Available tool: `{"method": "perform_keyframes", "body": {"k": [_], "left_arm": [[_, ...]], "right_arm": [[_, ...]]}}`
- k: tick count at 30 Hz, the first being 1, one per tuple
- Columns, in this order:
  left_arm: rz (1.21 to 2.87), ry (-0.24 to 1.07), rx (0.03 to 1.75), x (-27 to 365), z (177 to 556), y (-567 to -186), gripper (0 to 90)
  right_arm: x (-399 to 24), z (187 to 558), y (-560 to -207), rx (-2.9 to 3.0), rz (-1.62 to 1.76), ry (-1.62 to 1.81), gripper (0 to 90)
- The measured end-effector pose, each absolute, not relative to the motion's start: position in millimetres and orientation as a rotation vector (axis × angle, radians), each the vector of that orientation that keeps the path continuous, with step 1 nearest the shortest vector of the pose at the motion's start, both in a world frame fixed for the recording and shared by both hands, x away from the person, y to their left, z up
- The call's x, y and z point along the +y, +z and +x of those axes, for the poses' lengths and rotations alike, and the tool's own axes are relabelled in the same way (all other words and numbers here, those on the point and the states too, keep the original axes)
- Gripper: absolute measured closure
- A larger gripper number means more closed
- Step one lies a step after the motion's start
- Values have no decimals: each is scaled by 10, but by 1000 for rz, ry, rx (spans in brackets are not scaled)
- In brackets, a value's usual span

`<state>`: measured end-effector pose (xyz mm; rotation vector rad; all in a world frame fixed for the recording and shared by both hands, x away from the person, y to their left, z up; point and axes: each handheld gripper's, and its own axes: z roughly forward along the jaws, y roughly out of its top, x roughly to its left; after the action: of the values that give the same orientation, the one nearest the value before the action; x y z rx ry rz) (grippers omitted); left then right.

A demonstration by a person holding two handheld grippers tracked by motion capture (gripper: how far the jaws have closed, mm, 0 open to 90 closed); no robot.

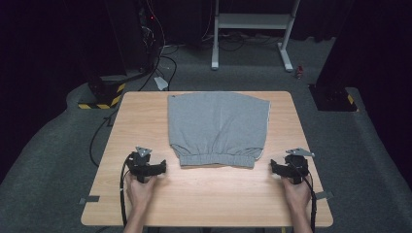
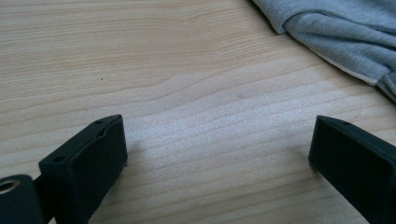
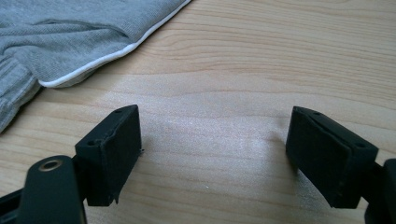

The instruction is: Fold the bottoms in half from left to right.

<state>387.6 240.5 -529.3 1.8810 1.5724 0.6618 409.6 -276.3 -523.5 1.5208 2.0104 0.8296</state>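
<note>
Grey shorts (image 1: 218,127) lie flat on the wooden table (image 1: 209,194), elastic waistband toward me. My left gripper (image 1: 161,167) rests on the table just left of the waistband, held by a hand, jaws open with nothing between them. In the left gripper view the gripper (image 2: 219,149) faces bare wood, with the shorts (image 2: 336,32) at the upper right. My right gripper (image 1: 273,166) sits right of the waistband, open and empty as well. Its own view shows the gripper (image 3: 215,144) over wood, the shorts (image 3: 70,37) with a white edge at the upper left.
The table's near half in front of the shorts is bare wood. Beyond the far edge are a white frame stand (image 1: 252,29), dark equipment with cables (image 1: 141,43) and a yellow-black striped base (image 1: 104,94) on grey carpet.
</note>
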Motion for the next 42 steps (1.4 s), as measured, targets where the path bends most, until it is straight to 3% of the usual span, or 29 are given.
{"method": "perform_keyframes", "body": {"k": [21, 24, 31, 38, 39, 42], "left_arm": [[1887, 663, 1568, 2405, 3869, -5290, 52], [1869, 671, 1587, 2385, 3873, -5293, 48], [1880, 670, 1570, 2404, 3870, -5287, 74], [1872, 677, 1550, 2407, 3860, -5279, 137], [1879, 678, 1544, 2406, 3858, -5280, 154], [1878, 670, 1533, 2389, 3855, -5269, 175]], "right_arm": [[-2762, 4083, -5234, 2015, 1521, 832, 183], [-2747, 4083, -5236, 2028, 1513, 827, 140], [-2749, 4063, -5237, 2026, 1517, 826, 141], [-2776, 4028, -5228, 2004, 1526, 841, 241], [-2781, 4017, -5229, 2001, 1510, 845, 299], [-2772, 3980, -5223, 2005, 1493, 854, 349]]}}
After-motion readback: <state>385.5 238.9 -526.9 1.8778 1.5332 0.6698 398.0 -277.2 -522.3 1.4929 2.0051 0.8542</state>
